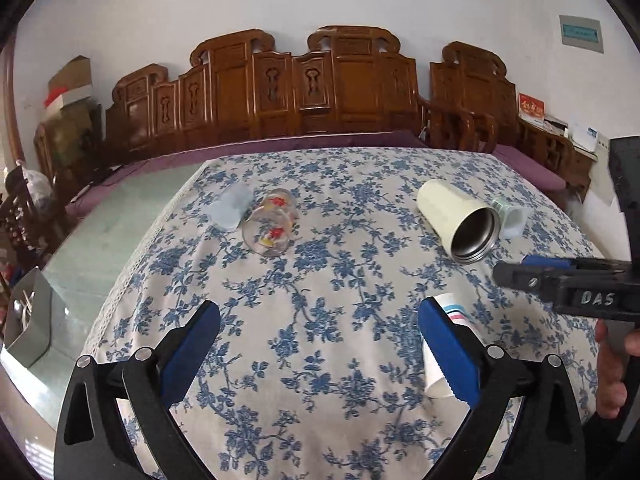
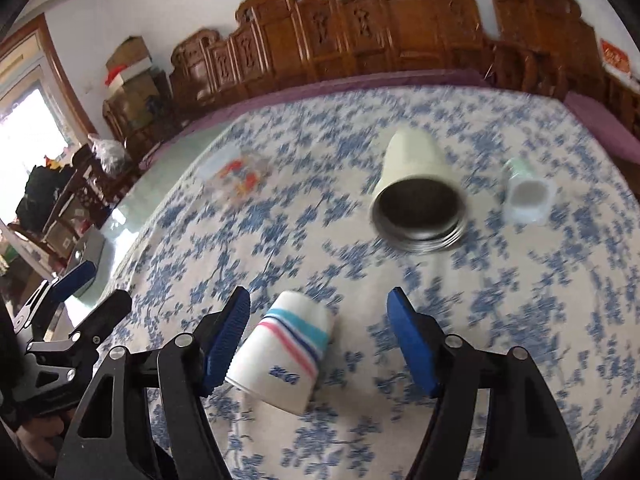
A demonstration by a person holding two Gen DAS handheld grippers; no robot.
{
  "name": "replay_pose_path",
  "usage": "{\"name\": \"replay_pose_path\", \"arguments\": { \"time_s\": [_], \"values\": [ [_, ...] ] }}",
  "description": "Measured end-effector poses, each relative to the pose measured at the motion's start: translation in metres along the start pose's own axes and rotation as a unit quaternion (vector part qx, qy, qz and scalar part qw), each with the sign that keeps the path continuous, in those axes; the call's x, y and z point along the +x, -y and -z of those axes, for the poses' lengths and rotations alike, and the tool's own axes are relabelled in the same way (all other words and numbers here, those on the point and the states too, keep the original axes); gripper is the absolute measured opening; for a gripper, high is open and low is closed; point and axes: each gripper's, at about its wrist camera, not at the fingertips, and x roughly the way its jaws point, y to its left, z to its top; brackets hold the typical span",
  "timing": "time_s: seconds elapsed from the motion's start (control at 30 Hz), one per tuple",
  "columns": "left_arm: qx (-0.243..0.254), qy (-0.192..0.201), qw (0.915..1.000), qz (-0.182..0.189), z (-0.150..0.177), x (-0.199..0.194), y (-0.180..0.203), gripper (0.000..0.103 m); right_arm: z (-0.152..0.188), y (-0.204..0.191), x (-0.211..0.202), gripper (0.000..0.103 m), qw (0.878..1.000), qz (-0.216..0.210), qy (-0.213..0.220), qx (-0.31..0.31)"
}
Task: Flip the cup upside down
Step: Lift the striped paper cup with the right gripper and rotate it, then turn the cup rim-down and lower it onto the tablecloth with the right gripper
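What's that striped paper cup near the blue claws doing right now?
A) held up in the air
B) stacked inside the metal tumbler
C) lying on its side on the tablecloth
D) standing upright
C: the striped paper cup lies tipped over on the floral tablecloth, between the open fingers of the right gripper, unheld.

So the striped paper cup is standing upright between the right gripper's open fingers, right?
Not quite. The right wrist view shows the striped paper cup lying on its side on the tablecloth, not upright. It does sit between the right gripper's open fingers.

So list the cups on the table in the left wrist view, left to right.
Blue cup → glass → paper cup → steel tumbler → green cup.
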Motion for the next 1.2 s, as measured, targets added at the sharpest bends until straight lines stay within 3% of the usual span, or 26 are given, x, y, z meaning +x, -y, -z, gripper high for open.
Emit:
{"name": "replay_pose_path", "arguments": {
  "time_s": [0.23, 0.7, 0.97, 1.1, 1.2],
  "values": [
    [-0.036, 0.000, 0.9993, 0.003, 0.000, 0.002, -0.022, 0.095, 0.001, -0.003, 0.052, 0.073, 0.995, -0.005, -0.090, 0.048],
    [-0.057, -0.008, 0.9983, 0.009, -0.001, 0.004, -0.033, 0.095, -0.001, 0.007, 0.093, 0.071, 0.977, -0.030, -0.175, 0.115],
    [-0.056, -0.009, 0.9984, 0.010, -0.001, 0.005, -0.032, 0.095, -0.008, 0.014, 0.098, 0.062, 0.976, -0.037, -0.181, 0.119],
    [-0.057, -0.011, 0.9983, 0.010, -0.002, 0.005, -0.032, 0.095, -0.015, 0.005, 0.081, 0.061, 0.989, -0.035, -0.126, 0.075],
    [-0.054, -0.011, 0.9984, 0.008, -0.002, 0.005, -0.030, 0.095, -0.021, -0.004, 0.072, 0.061, 0.996, -0.006, -0.084, 0.029]
  ]
}}
